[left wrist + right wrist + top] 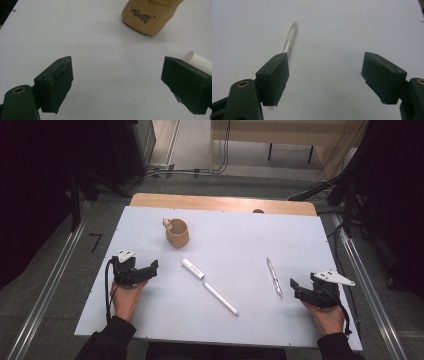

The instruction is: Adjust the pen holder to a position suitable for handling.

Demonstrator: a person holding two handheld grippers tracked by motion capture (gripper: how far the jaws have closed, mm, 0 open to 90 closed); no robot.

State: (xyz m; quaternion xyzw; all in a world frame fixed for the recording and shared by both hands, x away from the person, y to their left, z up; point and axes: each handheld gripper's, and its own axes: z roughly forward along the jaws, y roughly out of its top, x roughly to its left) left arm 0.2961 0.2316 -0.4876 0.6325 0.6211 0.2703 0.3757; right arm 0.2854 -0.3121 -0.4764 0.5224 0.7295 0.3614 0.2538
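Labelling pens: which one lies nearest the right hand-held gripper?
The slim silver pen, beside the right hand-held gripper; the white pen lies mid-table.

Tan cup [177, 233] with dark script, white marker [220, 298], black claws

there is one tan cup [177, 233] at the far left of the desk [300, 235]. there are two white pen pieces in the middle: one short cap [192, 268] and one long white pen [220, 298]. there is one silver pen [274, 277] on the right. there are two grippers, a left gripper [151, 266] and a right gripper [295, 288].
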